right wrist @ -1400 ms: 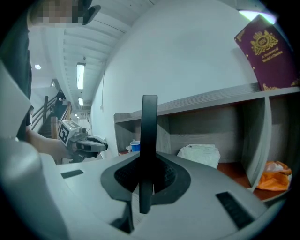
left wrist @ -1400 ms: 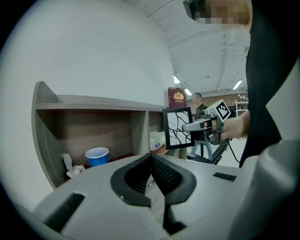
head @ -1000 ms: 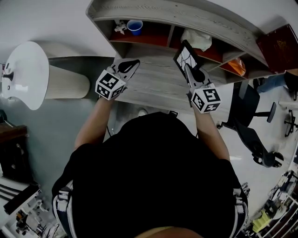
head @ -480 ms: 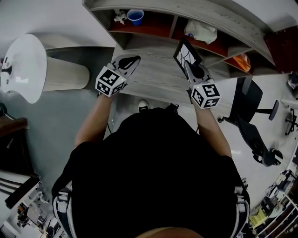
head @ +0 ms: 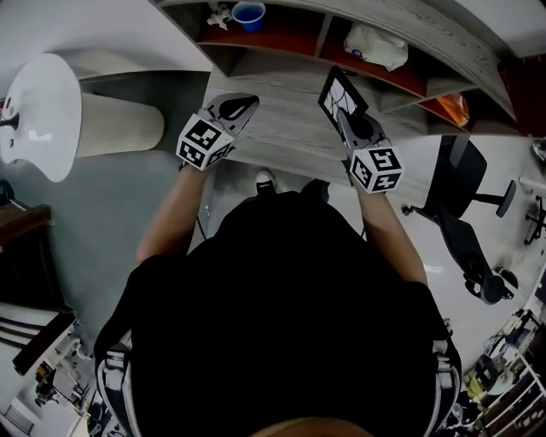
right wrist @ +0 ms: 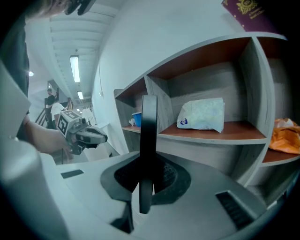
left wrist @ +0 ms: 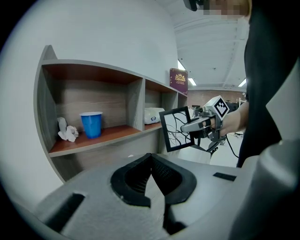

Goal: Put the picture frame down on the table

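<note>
Grey worktop point(head: 281, 136) spans the upper centre below a shelf point(head: 290, 44). Right tongs point(head: 344, 117) pinch the black picture frame point(head: 339, 92) over it; left tongs point(head: 241, 105) are pressed together, empty.

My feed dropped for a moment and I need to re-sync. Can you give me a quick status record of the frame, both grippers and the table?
picture frame: upright, gripped by one edge, not laid down
right gripper: shut on the picture frame
left gripper: shut, nothing between its jaws
table: grey wood, under both grippers
shelf behind: blue cup, white bag
</note>
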Demonstrator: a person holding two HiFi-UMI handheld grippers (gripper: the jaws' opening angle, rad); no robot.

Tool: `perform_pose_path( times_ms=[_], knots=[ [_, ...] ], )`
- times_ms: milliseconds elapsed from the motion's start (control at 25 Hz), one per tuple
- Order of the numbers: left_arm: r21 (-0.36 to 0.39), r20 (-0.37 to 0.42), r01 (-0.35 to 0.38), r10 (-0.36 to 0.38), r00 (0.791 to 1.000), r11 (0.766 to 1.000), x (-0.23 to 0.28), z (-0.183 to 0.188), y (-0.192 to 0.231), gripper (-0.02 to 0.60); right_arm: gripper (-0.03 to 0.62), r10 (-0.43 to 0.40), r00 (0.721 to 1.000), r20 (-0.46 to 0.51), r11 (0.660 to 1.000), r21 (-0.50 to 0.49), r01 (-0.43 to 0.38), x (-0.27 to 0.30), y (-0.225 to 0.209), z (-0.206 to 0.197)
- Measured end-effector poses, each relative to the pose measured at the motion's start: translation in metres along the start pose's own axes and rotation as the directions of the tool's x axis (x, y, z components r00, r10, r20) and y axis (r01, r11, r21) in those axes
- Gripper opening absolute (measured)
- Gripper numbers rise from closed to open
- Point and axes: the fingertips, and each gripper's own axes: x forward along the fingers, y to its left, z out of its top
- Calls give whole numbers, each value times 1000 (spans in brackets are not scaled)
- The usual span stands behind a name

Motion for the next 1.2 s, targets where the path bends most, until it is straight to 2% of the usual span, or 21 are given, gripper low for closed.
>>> perform_pose_path(
  times_ms=[400,760,1200],
  knots=[
    [-21,-30,25,-25,999,999,14,-18,-9,17,31,-1,998,-58,1000,-3,1,9,-7,-27],
    [-47,-55,35,-37,998,998,22,-34,-12,17,31,-1,989,-145,1000,-12,-1,24,-14,-70],
    [-65,-115,61,-68,991,996,36,-62,-16,17,31,34,974,-222,999,7,-33,52,-13,-108]
  ],
)
